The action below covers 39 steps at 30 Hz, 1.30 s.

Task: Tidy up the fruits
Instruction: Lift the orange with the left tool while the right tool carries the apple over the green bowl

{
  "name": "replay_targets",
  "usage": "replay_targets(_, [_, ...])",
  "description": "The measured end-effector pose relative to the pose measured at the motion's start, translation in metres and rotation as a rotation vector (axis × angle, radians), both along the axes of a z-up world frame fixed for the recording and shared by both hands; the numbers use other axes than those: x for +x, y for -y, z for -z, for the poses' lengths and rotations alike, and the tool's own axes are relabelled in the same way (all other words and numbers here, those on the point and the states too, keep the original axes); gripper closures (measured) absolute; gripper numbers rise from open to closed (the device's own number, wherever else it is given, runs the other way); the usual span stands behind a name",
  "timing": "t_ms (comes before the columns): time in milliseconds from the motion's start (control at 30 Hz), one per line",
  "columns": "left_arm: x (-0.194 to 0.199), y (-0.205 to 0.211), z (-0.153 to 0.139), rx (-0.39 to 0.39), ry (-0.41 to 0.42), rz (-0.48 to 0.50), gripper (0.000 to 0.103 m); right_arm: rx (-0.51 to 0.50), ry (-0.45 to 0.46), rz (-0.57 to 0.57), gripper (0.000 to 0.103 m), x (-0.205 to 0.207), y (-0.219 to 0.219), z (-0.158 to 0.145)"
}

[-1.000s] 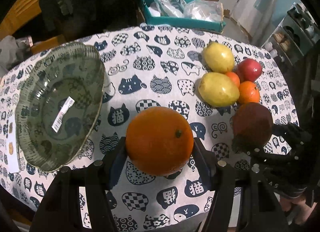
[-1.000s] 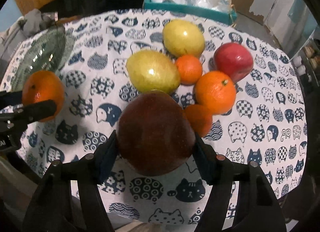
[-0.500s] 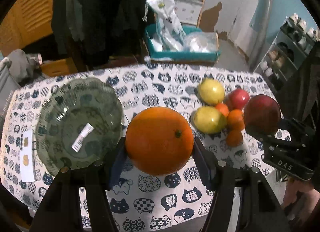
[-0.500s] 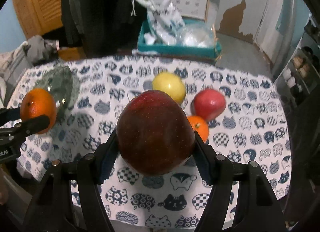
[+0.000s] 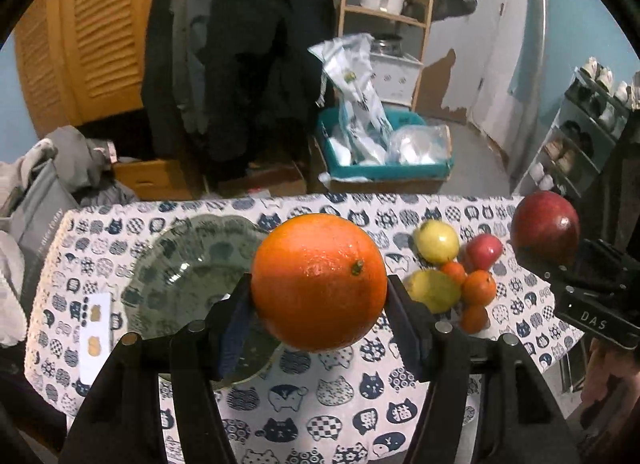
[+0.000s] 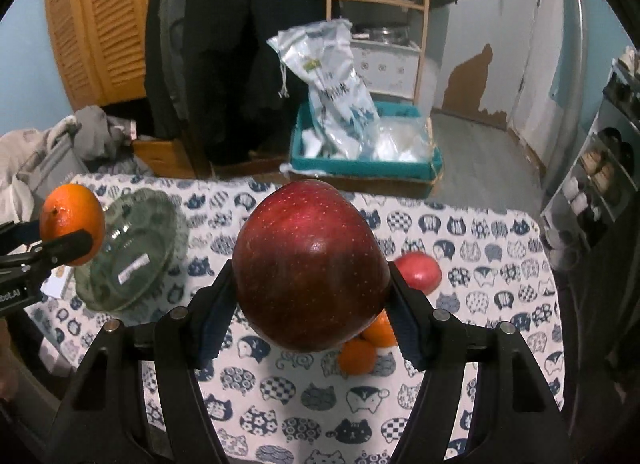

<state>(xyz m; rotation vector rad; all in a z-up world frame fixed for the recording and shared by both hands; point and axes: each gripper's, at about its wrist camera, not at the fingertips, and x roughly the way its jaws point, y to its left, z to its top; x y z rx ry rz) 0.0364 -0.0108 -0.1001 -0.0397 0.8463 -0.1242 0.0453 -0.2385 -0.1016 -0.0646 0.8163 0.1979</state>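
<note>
Between the left gripper's [image 5: 319, 296] fingers an orange [image 5: 319, 282] is being pinched. A dark red apple [image 6: 311, 264] is being pinched by the right gripper [image 6: 310, 296]. Two yellow fruits [image 5: 436, 241] are being shown only by the left view.

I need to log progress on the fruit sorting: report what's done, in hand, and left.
Done: nothing; the glass bowl holds no fruit. In hand: left gripper holds the orange; right gripper holds the dark red apple, both lifted above the table. Left: the pile of fruit on the tablecloth.
</note>
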Motion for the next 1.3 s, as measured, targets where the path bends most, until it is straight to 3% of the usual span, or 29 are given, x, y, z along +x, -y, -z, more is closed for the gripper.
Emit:
replay_targets(267, [-0.002,-0.023,-0.012,0.020,0.045,-0.058,0.038,0.035,0.041,-0.039,0.033,0.005,-0.016,-0.020])
replay_targets(667, [0.002,-0.068,-0.008,0.018,0.036,-0.155,0.038,0.067,0.047,-0.130,0.033,0.022,-0.067,-0.025])
replay_targets(1067, [0.013,-0.114,0.021,0.010,-0.034,-0.242,0.038,0.093,-0.015,-0.245,0.033,0.048,-0.137,-0.005])
replay_targets(1300, [0.024,-0.137,0.052,-0.001,-0.117,-0.284,0.038,0.083,-0.057,-0.298,0.033,0.062,-0.177,0.017])
